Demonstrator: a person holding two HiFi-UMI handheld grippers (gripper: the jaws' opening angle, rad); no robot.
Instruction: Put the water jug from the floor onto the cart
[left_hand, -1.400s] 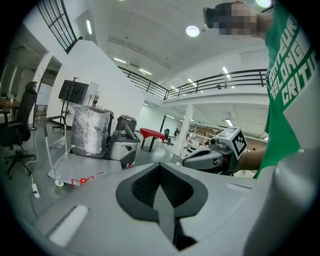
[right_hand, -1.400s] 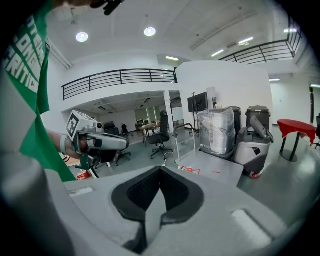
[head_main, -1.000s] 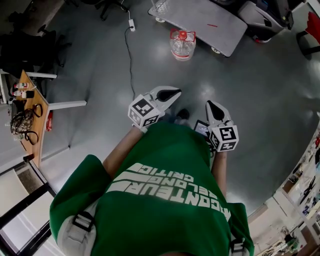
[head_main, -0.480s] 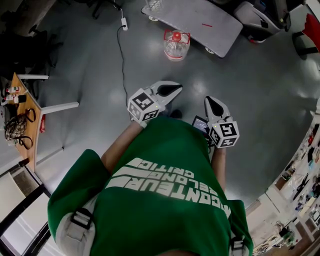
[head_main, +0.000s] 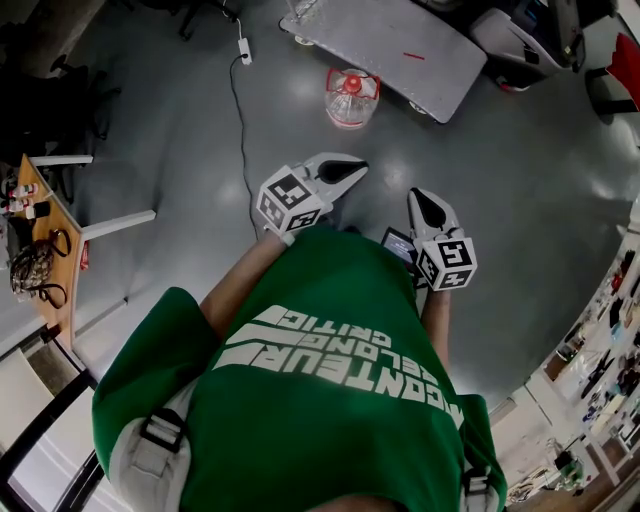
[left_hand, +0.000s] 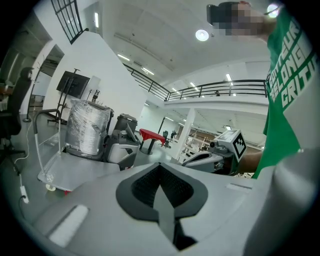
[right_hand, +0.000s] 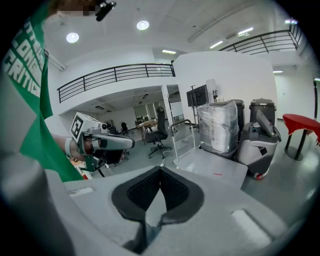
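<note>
both grippers are empty with their fingers pressed together: the left gripper (head_main: 352, 169) sits just left of frame centre in the head view and the right gripper (head_main: 416, 199) just right of it, both pointing toward the top of the frame. the water jug (head_main: 351, 97), clear with a red cap, stands on the grey floor in the upper middle, just below the near edge of the cart (head_main: 385, 42), well apart from both grippers. since a second ago the jug, the cart and the white cable (head_main: 236, 110) have slid slightly leftward in the frame, the jug now a touch lower. the left gripper has risen a little in the picture, narrowing the gap to the jug. the wooden desk (head_main: 40, 235) has drifted further toward the left edge.
</note>
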